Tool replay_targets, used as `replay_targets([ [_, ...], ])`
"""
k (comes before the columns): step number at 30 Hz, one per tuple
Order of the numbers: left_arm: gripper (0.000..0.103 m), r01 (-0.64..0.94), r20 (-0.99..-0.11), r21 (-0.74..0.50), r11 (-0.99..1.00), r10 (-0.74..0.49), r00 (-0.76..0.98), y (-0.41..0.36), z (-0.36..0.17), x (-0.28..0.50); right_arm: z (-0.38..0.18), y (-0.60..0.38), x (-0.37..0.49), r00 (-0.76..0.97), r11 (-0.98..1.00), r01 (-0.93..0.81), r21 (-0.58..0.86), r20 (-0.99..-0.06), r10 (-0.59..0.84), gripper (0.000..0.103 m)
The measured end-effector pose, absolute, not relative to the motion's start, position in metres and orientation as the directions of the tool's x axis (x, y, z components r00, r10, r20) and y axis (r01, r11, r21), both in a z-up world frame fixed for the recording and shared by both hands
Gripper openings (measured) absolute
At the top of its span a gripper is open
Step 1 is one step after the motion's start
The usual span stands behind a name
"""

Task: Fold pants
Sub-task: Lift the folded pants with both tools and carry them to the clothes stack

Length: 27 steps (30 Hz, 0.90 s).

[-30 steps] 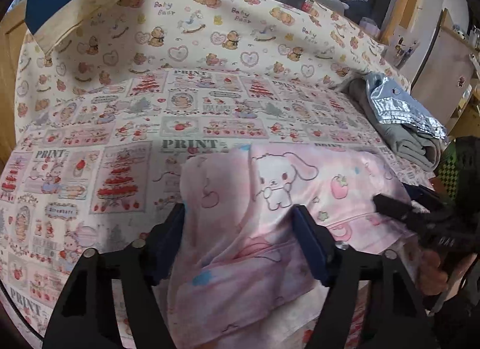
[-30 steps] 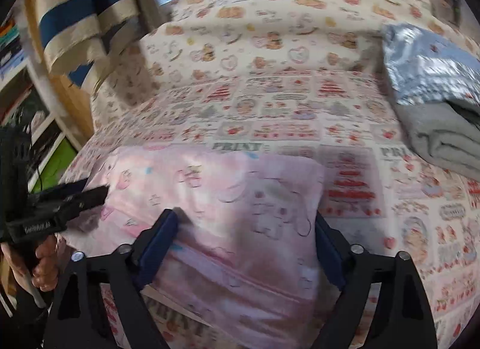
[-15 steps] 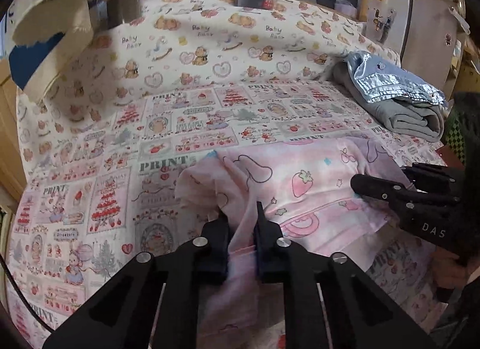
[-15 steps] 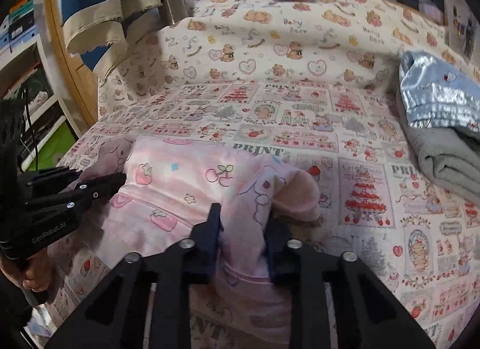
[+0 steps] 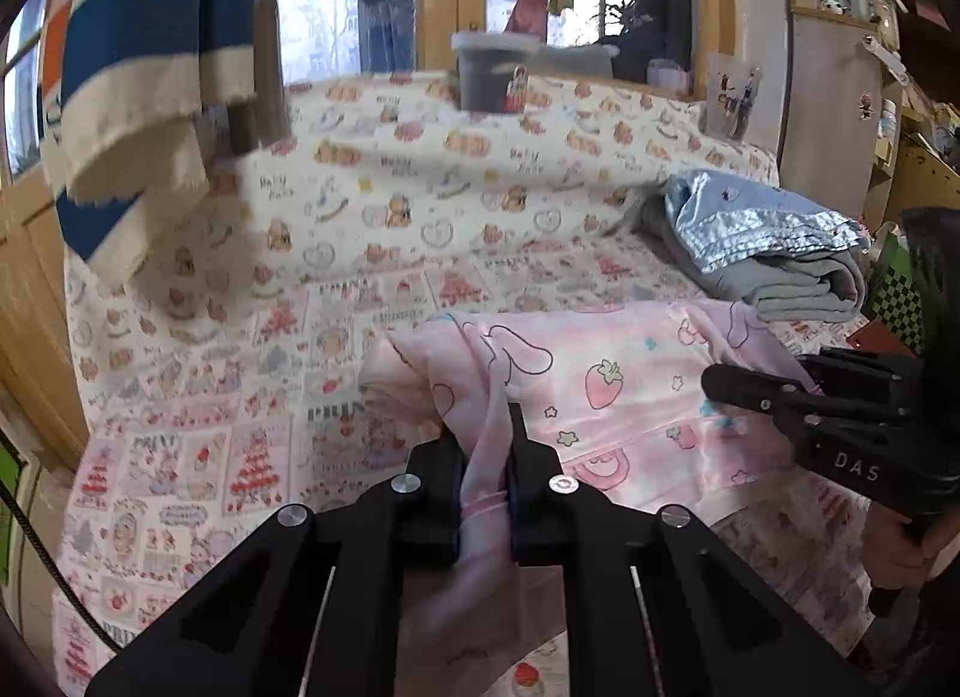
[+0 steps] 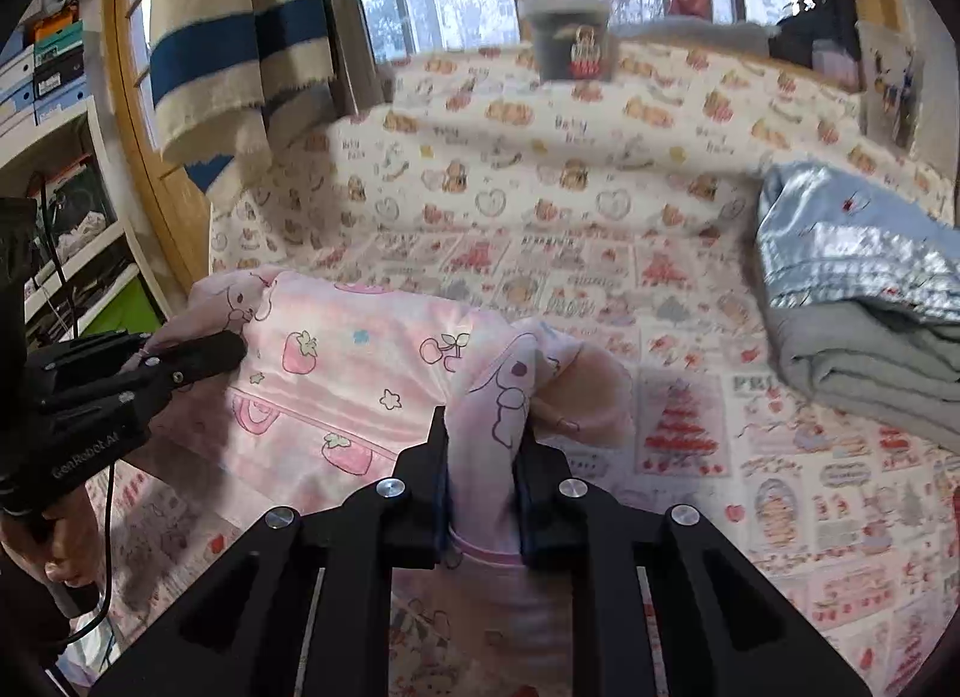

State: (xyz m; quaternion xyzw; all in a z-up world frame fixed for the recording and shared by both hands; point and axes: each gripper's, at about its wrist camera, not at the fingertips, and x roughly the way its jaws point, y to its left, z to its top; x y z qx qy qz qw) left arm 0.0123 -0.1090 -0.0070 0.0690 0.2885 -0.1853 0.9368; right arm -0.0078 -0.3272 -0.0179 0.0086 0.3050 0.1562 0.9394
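Pink cartoon-print pants [image 5: 600, 373] lie across the patterned bed cover [image 5: 240, 397], with their near edge lifted. In the left wrist view my left gripper [image 5: 485, 427] is shut on a bunched fold at the pants' left end. My right gripper [image 5: 714, 388] shows at the right, its tip in the cloth. In the right wrist view my right gripper [image 6: 483, 427] has its jaws closing, and its pads press a gathered fold of the pants [image 6: 348, 373]. The left gripper [image 6: 234, 352] grips the far left corner there. The cloth hangs stretched between the two grippers.
A folded grey and silver-blue blanket [image 5: 768, 253] lies on the bed at the right [image 6: 858, 301]. A striped towel [image 5: 132, 97] hangs at the upper left. A grey lidded tub [image 5: 492, 73] stands on the ledge behind. Shelves [image 6: 66, 199] flank the bed's left side.
Both grippers went from wide open around the pants' edge to closed on bunched folds. Both have risen, lifting the near edge off the bed.
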Motion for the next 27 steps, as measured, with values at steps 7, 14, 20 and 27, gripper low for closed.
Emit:
replay_targets([
  [7,0.010,0.425,-0.480,0.044,0.904,-0.354,0.803,-0.134,0.034,0.002,0.023,-0.349,-0.028,0.848,0.966,-0.249,0.072,-0.466,0.254,0.018],
  [14,0.010,0.481,-0.348,0.072,0.874,-0.430,0.833,-0.192,0.082,0.000,0.080,-0.403,-0.043,0.932,0.987,-0.157,0.028,-0.327,0.157,0.018],
  [20,0.010,0.571,-0.275,0.040,0.820,-0.540,0.795,-0.276,0.117,0.030,0.124,-0.478,-0.025,0.968,1.000,-0.006,0.001,-0.251,0.006,0.018],
  [27,0.010,0.620,-0.317,0.033,0.784,-0.580,0.750,-0.386,0.117,0.089,0.144,-0.565,0.016,0.959,0.989,0.147,-0.017,-0.244,-0.147,0.018],
])
